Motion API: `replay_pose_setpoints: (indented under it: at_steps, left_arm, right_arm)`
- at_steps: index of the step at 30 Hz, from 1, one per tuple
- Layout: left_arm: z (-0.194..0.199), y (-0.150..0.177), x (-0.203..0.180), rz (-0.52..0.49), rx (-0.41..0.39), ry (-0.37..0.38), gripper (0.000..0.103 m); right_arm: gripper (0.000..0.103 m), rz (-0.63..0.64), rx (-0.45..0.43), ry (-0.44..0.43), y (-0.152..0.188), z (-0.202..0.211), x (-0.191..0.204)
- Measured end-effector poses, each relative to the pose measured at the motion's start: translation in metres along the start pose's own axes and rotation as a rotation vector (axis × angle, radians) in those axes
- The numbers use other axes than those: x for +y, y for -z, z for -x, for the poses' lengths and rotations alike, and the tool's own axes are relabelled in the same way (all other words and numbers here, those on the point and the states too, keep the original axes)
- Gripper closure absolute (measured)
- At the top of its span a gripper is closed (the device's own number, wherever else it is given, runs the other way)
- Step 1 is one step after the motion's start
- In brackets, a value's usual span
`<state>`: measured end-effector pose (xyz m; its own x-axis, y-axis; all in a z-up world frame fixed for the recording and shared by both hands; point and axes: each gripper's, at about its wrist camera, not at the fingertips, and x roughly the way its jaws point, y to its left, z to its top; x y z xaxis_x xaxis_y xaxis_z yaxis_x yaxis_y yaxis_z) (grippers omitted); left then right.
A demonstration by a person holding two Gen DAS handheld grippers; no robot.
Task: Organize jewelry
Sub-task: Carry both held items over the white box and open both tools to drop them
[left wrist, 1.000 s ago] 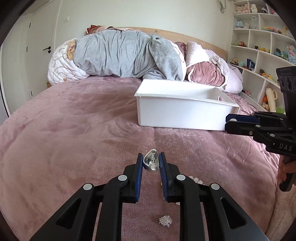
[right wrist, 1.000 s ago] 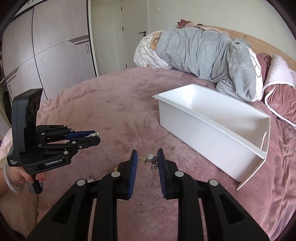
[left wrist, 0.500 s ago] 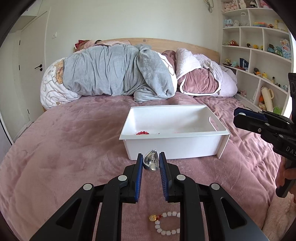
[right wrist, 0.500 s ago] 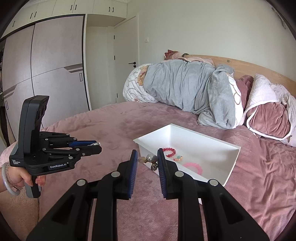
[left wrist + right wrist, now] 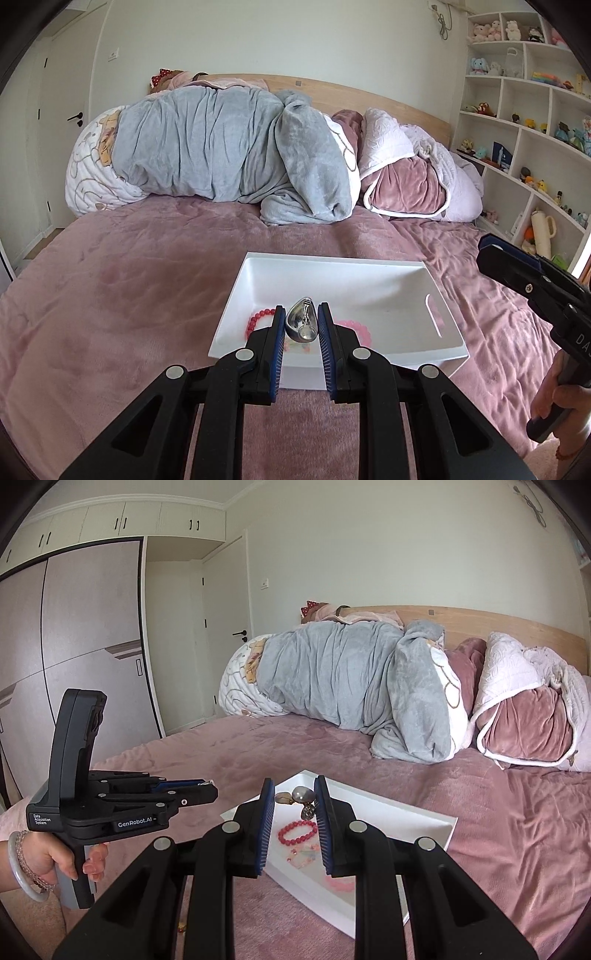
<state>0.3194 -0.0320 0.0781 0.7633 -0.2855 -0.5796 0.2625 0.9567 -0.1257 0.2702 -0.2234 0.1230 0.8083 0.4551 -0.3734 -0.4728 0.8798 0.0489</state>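
Observation:
My left gripper [image 5: 301,312] is shut on a shiny silver teardrop piece [image 5: 302,324] and holds it above the near end of the white bin [image 5: 424,266] on the pink bedspread. My right gripper [image 5: 294,786] is shut on a pearl and gold brooch [image 5: 301,798] and holds it above the same bin [image 5: 439,821]. Inside the bin lie a red bead bracelet [image 5: 297,830], a pink bracelet [image 5: 360,328] and some small pale pieces [image 5: 303,853]. The left gripper also shows at the left of the right wrist view [image 5: 207,788].
Rumpled grey and pink bedding [image 5: 236,155] is piled at the headboard. White shelves with toys [image 5: 535,122] stand to the right of the bed. A wardrobe [image 5: 74,642] and door [image 5: 225,635] stand to the left. A small item [image 5: 181,928] lies on the bedspread near me.
Both grippers rose and moved forward with their pieces, from low over the bedspread in front of the bin to above the bin's open top. The bin's contents came into view.

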Motion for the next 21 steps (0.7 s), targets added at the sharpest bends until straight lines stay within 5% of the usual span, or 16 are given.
replay_pose_setpoints:
  at_steps: [9, 21]
  left_arm:
    - [-0.068, -0.031, -0.017, -0.072, 0.081, -0.002, 0.080]
    - [-0.174, -0.023, -0.020, -0.083, 0.293, -0.055, 0.080]
  right_arm:
    - [0.081, 0.018, 0.042, 0.058, 0.004, -0.041, -0.032]
    - [0.081, -0.004, 0.195, 0.115, 0.035, -0.113, -0.072]
